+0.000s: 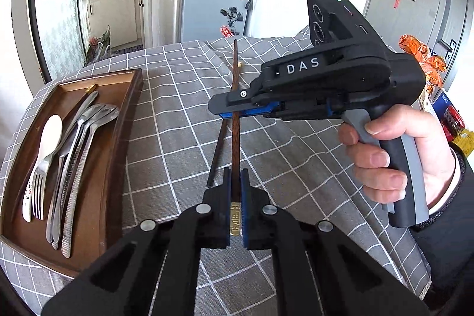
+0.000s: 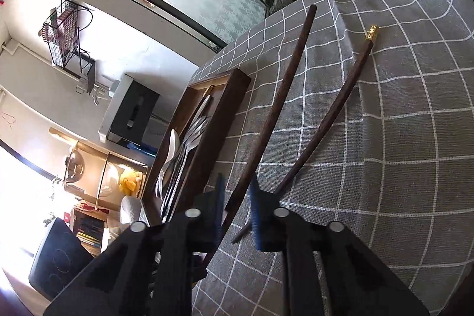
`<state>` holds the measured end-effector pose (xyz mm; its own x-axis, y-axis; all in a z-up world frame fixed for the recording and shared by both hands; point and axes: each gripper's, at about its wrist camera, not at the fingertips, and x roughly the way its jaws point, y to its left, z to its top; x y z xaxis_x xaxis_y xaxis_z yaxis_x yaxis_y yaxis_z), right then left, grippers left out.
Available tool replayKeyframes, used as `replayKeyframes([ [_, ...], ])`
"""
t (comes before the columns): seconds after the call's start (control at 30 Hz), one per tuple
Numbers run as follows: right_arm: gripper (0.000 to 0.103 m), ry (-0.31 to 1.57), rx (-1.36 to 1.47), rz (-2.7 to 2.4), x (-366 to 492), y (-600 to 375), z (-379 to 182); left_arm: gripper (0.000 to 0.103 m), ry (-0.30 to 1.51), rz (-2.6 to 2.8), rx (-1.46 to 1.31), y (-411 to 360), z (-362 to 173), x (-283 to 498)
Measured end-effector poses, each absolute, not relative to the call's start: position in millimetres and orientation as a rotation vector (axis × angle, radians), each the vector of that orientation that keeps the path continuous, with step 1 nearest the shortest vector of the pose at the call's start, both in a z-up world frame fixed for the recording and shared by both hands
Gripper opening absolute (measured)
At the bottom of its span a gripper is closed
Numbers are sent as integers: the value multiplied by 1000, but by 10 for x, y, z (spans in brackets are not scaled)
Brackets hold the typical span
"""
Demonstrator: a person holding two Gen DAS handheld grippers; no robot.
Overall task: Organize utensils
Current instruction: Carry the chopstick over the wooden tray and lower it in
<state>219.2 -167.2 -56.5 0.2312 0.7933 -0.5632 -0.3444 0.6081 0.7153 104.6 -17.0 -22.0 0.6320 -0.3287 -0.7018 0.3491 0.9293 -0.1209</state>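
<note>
Grey checked cloth covers the table we work over. Left of the held chopstick sits the wooden tray, with spoons and a fork inside. Our left gripper is clamped on that chopstick's gold-capped end. Our right gripper straddles its middle, pads apart. A second chopstick lies on the cloth just beside it.
</note>
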Motion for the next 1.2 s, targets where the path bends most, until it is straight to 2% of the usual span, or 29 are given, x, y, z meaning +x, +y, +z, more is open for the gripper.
replayKeyframes([
  [0.3, 13, 1097, 379, 868, 2180, -861, -397, 6, 793, -256, 22, 439, -121, 935],
  [0.57, 20, 1161, 329, 849, 2256, 14, -606, 7, 833, -92, 30, 969, -150, 974],
  [0.63, 35, 1157, 328, 857, 2232, 25, -572, 7, 830, -66, 56, 1024, -172, 991],
  [0.7, 45, 1138, 330, 872, 2203, -36, -494, 7, 834, -51, 67, 1064, -202, 1038],
  [0.73, 60, 1133, 334, 876, 2188, -89, -454, 7, 843, -54, 59, 1094, -221, 1065],
  [0.9, 68, 1079, 370, 881, 2141, -530, -238, 8, 855, -59, 90, 1100, -325, 1175],
  [0.93, 71, 1065, 373, 876, 2135, -647, -203, 10, 849, -55, 96, 1097, -322, 1172],
  [1.0, 72, 1043, 361, 856, 2125, -887, -165, 35, 825, -48, 111, 1083, -294, 1146],
  [1.03, 72, 1032, 357, 837, 2130, -1011, -153, 55, 798, -37, 120, 1067, -257, 1105],
  [1.07, 72, 1023, 362, 816, 2140, -1147, -155, 59, 772, -34, 126, 1039, -207, 1067],
  [1.2, 74, 1003, 435, 751, 2210, -1668, -218, 64, 716, -145, 146, 717, -35, 953],
])
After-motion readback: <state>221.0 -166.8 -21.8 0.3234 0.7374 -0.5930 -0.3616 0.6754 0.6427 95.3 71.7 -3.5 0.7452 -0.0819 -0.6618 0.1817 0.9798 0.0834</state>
